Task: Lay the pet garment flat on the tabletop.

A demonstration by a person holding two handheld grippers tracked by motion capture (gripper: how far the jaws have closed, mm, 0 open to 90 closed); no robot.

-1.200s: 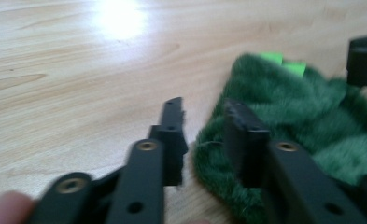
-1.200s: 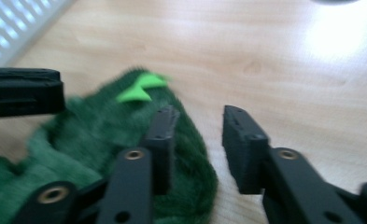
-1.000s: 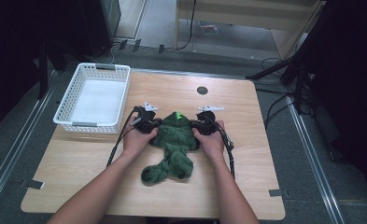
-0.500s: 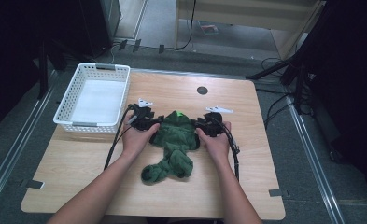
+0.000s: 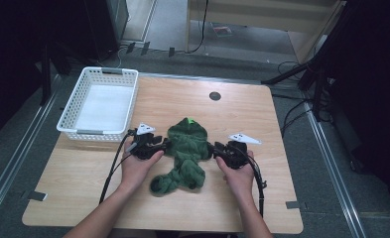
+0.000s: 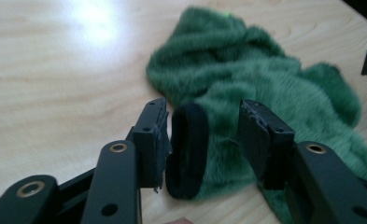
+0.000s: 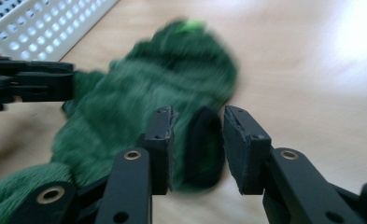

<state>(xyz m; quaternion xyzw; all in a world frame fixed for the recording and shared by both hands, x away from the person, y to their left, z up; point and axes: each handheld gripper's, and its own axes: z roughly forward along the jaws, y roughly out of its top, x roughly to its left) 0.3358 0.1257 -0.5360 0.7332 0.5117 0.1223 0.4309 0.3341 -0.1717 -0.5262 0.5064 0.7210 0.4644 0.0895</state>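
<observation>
A fuzzy green hooded garment (image 5: 187, 148) lies flat in the middle of the wooden table (image 5: 242, 109), hood toward the far side. My left gripper (image 5: 163, 147) is at its left sleeve. In the left gripper view the left gripper (image 6: 204, 109) is open after its jaws spread and then eased in slightly. The dark sleeve cuff (image 6: 187, 149) stands loose between them, nearer the left jaw. My right gripper (image 5: 215, 150) is at the other sleeve. The right gripper (image 7: 200, 114) has also just been opening, and a dark cuff (image 7: 202, 149) sits between its pads with a thin gap on each side.
A white plastic basket (image 5: 98, 131) stands empty at the table's far left, close behind the left hand. A small round hole (image 5: 215, 95) sits in the tabletop beyond the hood. Cables trail from both grippers toward the near edge.
Both grippers were shut on the garment near the hood a second ago. They have since opened and drawn back toward the near edge, spreading slightly apart. The garment has stayed in place.
</observation>
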